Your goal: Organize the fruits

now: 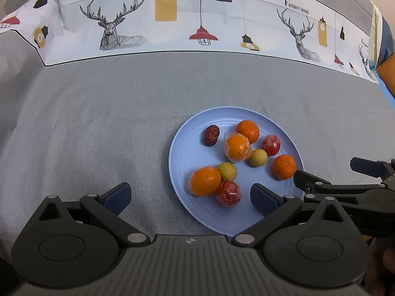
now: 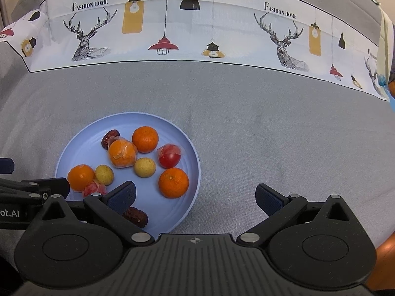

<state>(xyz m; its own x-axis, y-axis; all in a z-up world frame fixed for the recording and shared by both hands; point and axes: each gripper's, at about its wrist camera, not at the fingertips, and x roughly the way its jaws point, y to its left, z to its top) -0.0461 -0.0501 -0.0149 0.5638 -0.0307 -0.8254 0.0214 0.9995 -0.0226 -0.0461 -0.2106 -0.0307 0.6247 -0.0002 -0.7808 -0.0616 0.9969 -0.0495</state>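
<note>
On the grey cloth (image 1: 98, 123), blue plate (image 1: 187, 138) carries oranges, tomatoes, dates; left gripper (image 1: 190, 197) and right gripper (image 2: 196, 197) both wide, empty

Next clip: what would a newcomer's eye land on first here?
The pale blue plate on the grey cloth, heaped with oranges, red tomatoes, yellow fruits and dark dates. Then the printed banner of deer and lamps behind, and both open hand-held grippers, left and right, in the foreground.
</note>
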